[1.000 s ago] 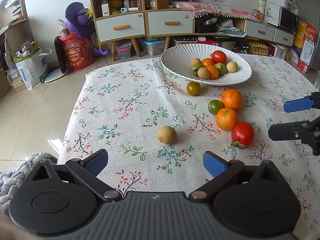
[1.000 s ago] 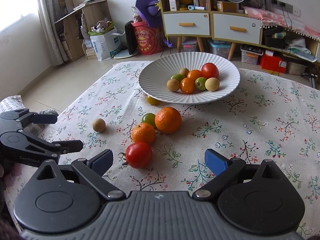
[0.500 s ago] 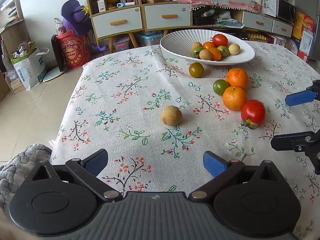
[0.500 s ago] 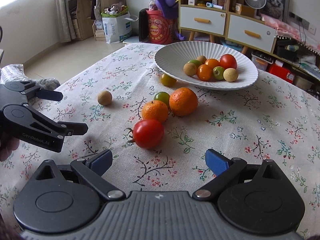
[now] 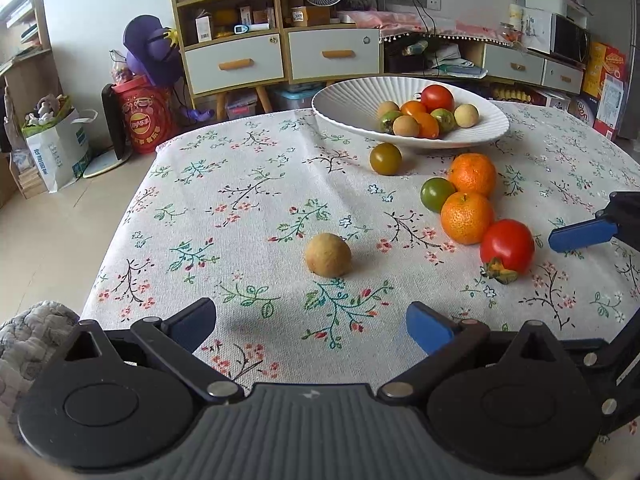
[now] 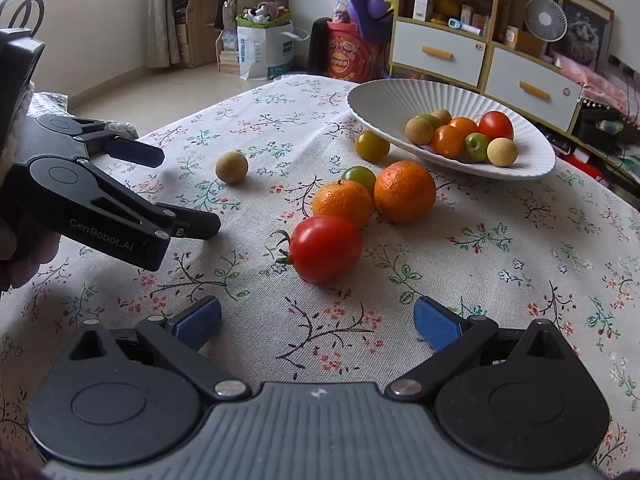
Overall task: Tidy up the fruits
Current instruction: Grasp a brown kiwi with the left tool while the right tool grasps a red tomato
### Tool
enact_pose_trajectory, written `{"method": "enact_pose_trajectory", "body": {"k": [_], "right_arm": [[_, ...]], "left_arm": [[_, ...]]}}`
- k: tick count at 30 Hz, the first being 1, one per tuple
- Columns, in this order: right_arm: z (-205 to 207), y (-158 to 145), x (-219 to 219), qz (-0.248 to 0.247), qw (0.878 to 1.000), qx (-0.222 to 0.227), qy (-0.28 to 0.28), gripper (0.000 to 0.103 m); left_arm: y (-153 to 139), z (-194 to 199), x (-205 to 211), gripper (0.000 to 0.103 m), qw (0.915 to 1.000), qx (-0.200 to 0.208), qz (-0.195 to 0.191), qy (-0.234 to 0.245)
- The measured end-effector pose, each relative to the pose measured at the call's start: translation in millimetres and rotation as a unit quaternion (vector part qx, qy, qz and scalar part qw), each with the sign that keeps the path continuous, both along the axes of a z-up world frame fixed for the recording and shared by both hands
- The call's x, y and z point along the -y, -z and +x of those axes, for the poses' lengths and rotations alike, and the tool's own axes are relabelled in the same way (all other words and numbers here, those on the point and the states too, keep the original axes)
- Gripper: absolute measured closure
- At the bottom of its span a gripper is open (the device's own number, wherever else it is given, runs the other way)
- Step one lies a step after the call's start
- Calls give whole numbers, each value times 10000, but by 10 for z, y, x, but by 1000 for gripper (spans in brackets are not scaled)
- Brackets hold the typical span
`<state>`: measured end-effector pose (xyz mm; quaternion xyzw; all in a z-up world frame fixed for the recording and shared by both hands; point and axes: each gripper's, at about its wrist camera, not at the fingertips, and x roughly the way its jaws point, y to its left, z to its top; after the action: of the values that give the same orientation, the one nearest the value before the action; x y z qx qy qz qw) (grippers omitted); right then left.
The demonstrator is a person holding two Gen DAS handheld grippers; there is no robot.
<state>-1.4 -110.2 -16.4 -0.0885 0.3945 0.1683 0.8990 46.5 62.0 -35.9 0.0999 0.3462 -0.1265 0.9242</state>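
A white ribbed bowl (image 5: 348,100) holds several small fruits at the table's far side; it also shows in the right wrist view (image 6: 384,96). Loose on the floral cloth lie a tan round fruit (image 5: 328,255), a red tomato (image 5: 507,247), two oranges (image 5: 467,218) (image 5: 473,174) and two green tomatoes (image 5: 437,194) (image 5: 385,158). My left gripper (image 5: 311,325) is open and empty, just short of the tan fruit (image 6: 231,167). My right gripper (image 6: 317,322) is open and empty, just short of the red tomato (image 6: 326,249).
The left gripper (image 6: 188,196) shows in the right wrist view, left of the tomato. The table's left edge drops to a tiled floor (image 5: 52,216). Cabinets (image 5: 280,56), bags and a red bucket (image 5: 140,120) stand beyond the table. A quilted cloth (image 5: 28,328) lies at the near left.
Both grippers have moved forward and lower towards the table. The tan fruit and the red tomato appear larger and nearer. Both stay open; no fruit has moved.
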Motion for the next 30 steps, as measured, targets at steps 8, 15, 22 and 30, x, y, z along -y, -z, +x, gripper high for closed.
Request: {"method": "enact_pose_trajectory", "body": {"k": [8,15,22,30], "right_arm": [[49,-24,-36,93,9999,47,-36,14],[99,-60,-52,216,9998,3,17,35],[169,-88,4,284,9994,-8,194,51],[210,-95,29,340,9991,-30,260,61]], "left_arm": [[-11,92,92,10,9998,-41,-156,103],[-60,135,152,34,9996,-85,-232,159],[-87,136,218,49,9996,-71,-204,194],[-105,211,191,62,9996,-90,-256,-94]]}}
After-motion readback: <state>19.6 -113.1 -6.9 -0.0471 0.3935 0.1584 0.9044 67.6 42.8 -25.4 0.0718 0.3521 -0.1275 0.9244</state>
